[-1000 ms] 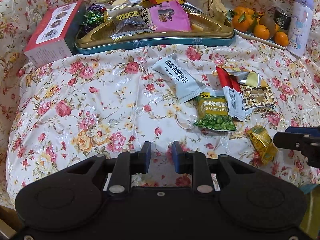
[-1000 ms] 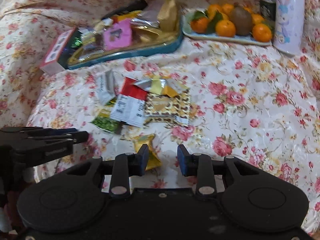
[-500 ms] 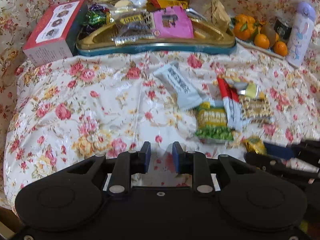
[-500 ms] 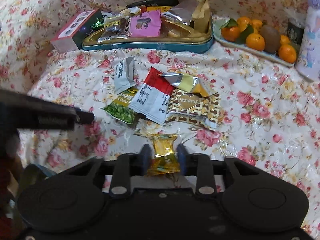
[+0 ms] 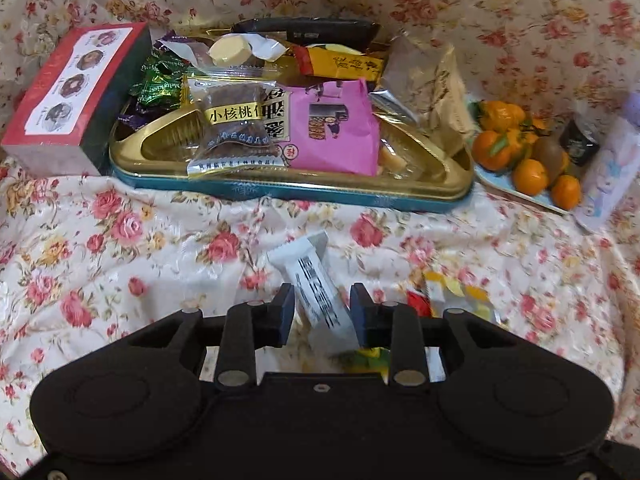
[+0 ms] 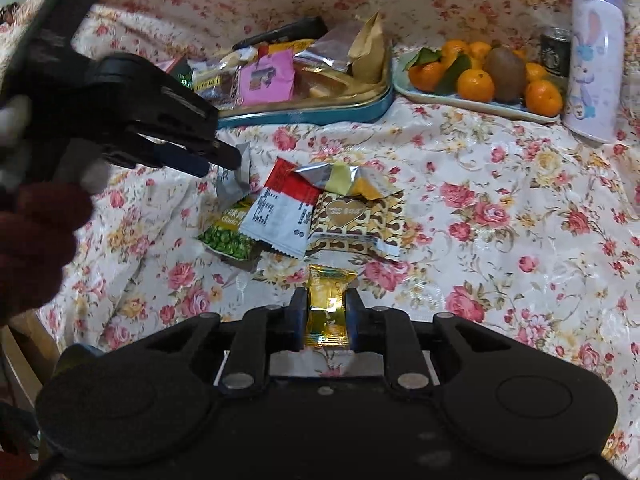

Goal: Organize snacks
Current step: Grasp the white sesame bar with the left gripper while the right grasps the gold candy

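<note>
On the glossy floral cloth (image 6: 500, 184), the right gripper (image 6: 326, 312) pinches a crinkly gold foil candy (image 6: 328, 304) at six o'clock. The left gripper (image 5: 322, 312) has fingers spread around a flat white packet (image 5: 316, 292). The oval gold-lined tin tray (image 5: 420, 192) lies at twelve o'clock.

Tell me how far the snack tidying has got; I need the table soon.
Done: the tin tray already holds many packets. In hand: the right gripper is shut on the gold candy; the left gripper straddles the white packet, open. Left: pea packet, red-white packet, heart-print packet.
</note>
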Available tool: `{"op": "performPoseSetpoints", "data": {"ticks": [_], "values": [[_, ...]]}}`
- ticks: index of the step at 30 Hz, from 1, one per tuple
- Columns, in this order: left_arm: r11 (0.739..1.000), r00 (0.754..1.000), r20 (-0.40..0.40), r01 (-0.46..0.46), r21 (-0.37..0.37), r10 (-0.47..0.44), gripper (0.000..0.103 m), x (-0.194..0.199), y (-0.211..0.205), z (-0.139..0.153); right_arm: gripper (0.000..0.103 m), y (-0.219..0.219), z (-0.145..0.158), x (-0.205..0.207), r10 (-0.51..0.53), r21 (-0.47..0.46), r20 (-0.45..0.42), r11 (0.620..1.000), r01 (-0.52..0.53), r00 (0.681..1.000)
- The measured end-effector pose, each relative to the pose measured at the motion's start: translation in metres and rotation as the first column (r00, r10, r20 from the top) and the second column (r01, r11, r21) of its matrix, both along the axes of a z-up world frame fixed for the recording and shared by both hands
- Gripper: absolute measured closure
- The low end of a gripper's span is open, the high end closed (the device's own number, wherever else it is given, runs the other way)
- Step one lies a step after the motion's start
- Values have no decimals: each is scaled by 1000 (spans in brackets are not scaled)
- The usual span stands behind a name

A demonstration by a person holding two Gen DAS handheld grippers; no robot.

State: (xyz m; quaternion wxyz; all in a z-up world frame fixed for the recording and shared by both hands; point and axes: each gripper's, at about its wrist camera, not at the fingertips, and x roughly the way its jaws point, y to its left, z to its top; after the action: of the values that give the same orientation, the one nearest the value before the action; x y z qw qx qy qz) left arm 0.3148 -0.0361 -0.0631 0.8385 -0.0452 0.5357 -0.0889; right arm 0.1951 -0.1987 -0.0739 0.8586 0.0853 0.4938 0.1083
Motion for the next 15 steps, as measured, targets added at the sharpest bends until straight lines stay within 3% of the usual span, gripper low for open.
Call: {"op": "performPoseSetpoints", "data": {"ticks": [9, 12, 15], "values": [[997, 1000, 0, -5, 80, 5, 61, 10, -17, -19, 82, -8, 4, -7, -33, 48, 15, 998, 32, 999], [996, 1000, 13, -10, 83, 9, 74, 7, -18, -17, 82, -9, 5, -8, -51, 57, 16, 997, 50, 999], [997, 999, 31, -15, 75, 13, 75, -2, -14, -8, 83, -10, 10, -13, -70, 56, 23, 996, 68, 997]]}}
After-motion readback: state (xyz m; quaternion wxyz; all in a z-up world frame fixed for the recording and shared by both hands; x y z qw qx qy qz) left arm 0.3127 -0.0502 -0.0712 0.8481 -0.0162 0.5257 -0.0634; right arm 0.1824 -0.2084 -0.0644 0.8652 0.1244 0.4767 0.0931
